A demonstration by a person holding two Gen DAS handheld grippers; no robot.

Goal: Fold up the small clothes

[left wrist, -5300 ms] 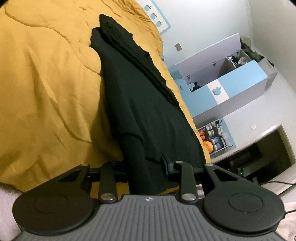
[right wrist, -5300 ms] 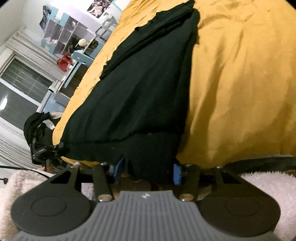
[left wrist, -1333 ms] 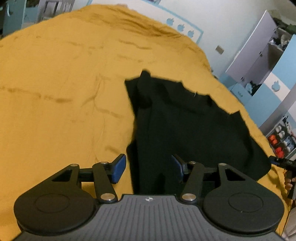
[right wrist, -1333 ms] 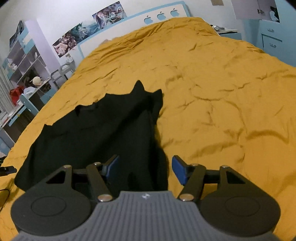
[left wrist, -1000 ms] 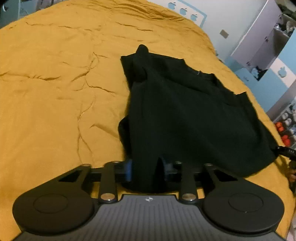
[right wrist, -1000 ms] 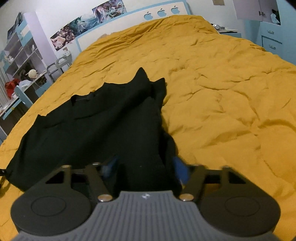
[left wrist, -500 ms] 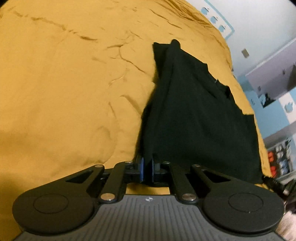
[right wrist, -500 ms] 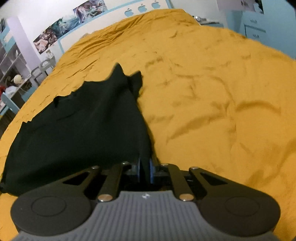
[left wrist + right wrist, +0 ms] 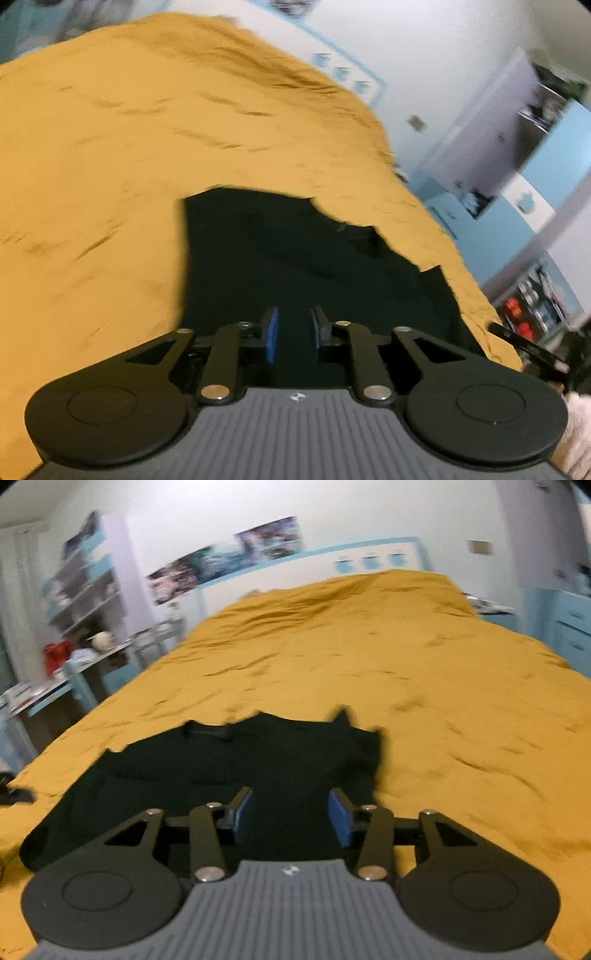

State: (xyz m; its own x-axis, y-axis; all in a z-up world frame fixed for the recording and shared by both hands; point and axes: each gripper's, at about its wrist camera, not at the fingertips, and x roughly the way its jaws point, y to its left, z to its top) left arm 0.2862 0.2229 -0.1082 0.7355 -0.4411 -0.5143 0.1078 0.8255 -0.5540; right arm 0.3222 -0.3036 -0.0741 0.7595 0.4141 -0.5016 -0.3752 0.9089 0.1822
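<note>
Garment point(image 9: 295, 266) released, folded once on the bed point(image 9: 110, 147).
Both grippers, left point(image 9: 293, 334) and right point(image 9: 291, 814), were closed on its edge 0.5 s ago; now they are parted and empty, so this fold looks finished.

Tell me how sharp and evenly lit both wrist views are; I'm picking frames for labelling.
Left wrist view: motion-smeared bedspread and shelves, black garment a detailless dark mass, left gripper fairly crisp. Right wrist view: blurred posters and shelving, soft garment edges, right gripper sharp; fisheye bends the walls in both.
</note>
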